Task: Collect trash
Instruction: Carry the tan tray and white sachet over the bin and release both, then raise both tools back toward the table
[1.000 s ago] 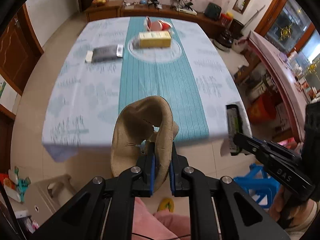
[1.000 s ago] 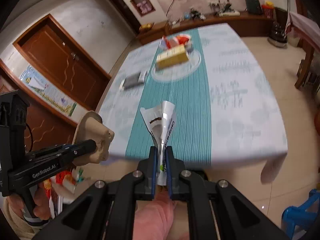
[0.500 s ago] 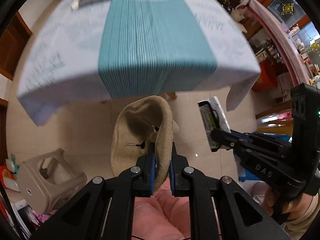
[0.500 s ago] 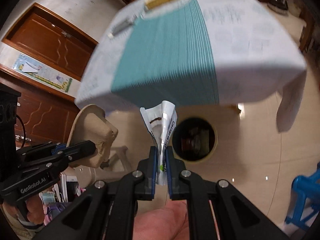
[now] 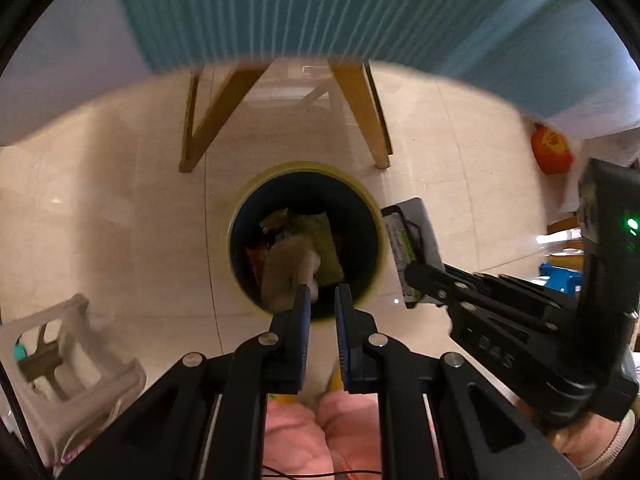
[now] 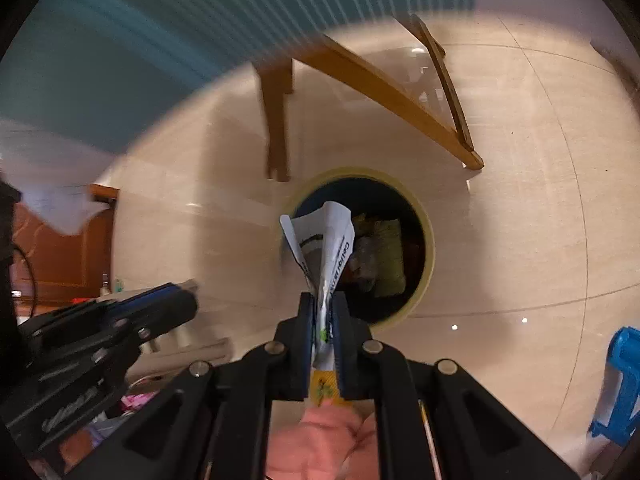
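A round trash bin (image 5: 240, 200) with a yellow rim stands on the floor under the table; it also shows in the right wrist view (image 6: 428, 240). My left gripper (image 5: 322, 294) is open right above the bin. The beige cardboard piece (image 5: 286, 270) is free of the jaws and falling into the bin, onto other trash. My right gripper (image 6: 323, 302) is shut on a white crumpled wrapper (image 6: 326, 240) and holds it above the bin's left rim. In the left wrist view the wrapper (image 5: 412, 240) shows just right of the bin.
The table's wooden legs (image 5: 360, 116) stand just behind the bin, with the teal and white tablecloth (image 5: 320, 8) overhanging. A beige plastic stool (image 5: 64, 360) stands at the left. A blue stool (image 6: 616, 384) is at the right. An orange bag (image 5: 552, 148) lies farther right.
Both grippers swung down from the table edge to above the bin. My left gripper opened and let go of the beige cardboard piece, which now drops into the bin. The right still holds the wrapper.
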Available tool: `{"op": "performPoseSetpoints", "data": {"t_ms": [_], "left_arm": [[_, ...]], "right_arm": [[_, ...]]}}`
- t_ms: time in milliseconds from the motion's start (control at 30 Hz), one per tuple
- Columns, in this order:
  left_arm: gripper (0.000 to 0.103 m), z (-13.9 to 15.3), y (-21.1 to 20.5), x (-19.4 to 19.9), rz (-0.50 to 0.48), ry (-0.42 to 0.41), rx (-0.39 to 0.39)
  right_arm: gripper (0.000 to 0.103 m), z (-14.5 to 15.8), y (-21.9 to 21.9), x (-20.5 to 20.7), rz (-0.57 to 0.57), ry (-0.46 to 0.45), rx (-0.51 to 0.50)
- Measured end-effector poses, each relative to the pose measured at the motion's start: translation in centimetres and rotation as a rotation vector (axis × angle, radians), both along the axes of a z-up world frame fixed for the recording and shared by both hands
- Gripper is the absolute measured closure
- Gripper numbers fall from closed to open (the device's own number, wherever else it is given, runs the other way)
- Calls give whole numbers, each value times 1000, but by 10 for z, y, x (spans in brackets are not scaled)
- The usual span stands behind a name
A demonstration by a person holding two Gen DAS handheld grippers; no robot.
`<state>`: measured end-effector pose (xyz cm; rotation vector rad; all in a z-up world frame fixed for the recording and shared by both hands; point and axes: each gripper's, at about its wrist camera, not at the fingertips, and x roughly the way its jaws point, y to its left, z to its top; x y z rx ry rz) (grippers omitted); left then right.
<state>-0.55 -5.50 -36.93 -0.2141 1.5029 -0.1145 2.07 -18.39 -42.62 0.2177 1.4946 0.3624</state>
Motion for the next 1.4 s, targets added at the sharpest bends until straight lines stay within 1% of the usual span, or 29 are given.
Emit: {"op": "performPoseSetpoints", "data": {"t_ms": [67, 100, 133, 167, 200, 233, 267, 300, 367, 400, 433, 467, 533, 567, 600, 767, 833, 900, 1000, 1100, 1200, 1233, 1300, 1367, 1400], "left_arm": [[84, -27, 2, 7, 6, -4, 9], [74, -36, 5, 10, 7, -6, 13], [62, -47, 7, 12, 8, -8, 22], [55, -52, 7, 14, 9, -9, 26], [41, -59, 9, 15, 11, -15, 32], [31, -64, 9, 16, 15, -23, 39], [27, -69, 12, 16, 17, -28, 48], [23, -72, 13, 15, 18, -28, 55], [21, -79, 16, 14, 23, -22, 78], [20, -78, 18, 14, 25, -18, 85], [20, -78, 19, 13, 31, -15, 90], [19, -76, 21, 12, 40, -16, 91], [13, -70, 25, 11, 54, -25, 92], [12, -65, 27, 9, 63, -34, 94], [12, -61, 28, 7, 68, -38, 99], [12, -45, 43, 0, 101, -30, 115], [12, -35, 48, -4, 112, -21, 111], [12, -19, 51, -8, 117, -15, 109], [12, 12, 52, -16, 116, -19, 119], [12, 47, 53, -25, 110, -23, 120], [12, 89, 51, -32, 89, -27, 127], [12, 108, 50, -35, 78, -32, 135], [12, 140, 51, -38, 65, -51, 147], [12, 181, 50, -41, 56, -77, 157], [12, 194, 50, -41, 52, -84, 158]], "right_arm": [[91, -30, 4, 9, -4, 7, -11], [91, -46, 6, 14, -6, 12, -13], [91, -55, 8, 17, -8, 14, -18], [89, -65, 10, 21, -11, 16, -33], [80, -76, 11, 23, -14, 17, -39], [76, -80, 14, 25, -11, 15, -37], [71, -85, 16, 26, -4, 11, -39], [70, -87, 18, 26, -1, 8, -40], [67, -88, 22, 26, 3, -2, -43], [62, -87, 22, 25, 4, -4, -49], [60, -87, 23, 24, 2, -3, -49], [57, -85, 24, 24, 0, -5, -42], [50, -78, 25, 22, 3, -17, -43], [43, -76, 25, 23, 3, -24, -44], [40, -71, 25, 22, 3, -34, -39], [40, -59, 25, 22, -9, -37, -35], [40, -48, 23, 21, -15, -35, -39], [40, -34, 20, 18, -21, -33, -39], [40, -8, 15, 15, -28, -31, -32], [40, 26, 12, 8, -28, -30, -26], [40, 65, 11, 1, -19, -37, -13], [40, 85, 11, -2, -13, -41, -7], [40, 112, 11, -6, -4, -46, 8], [40, 149, 11, -10, 15, -56, 21], [40, 163, 11, -12, 24, -61, 24]]}}
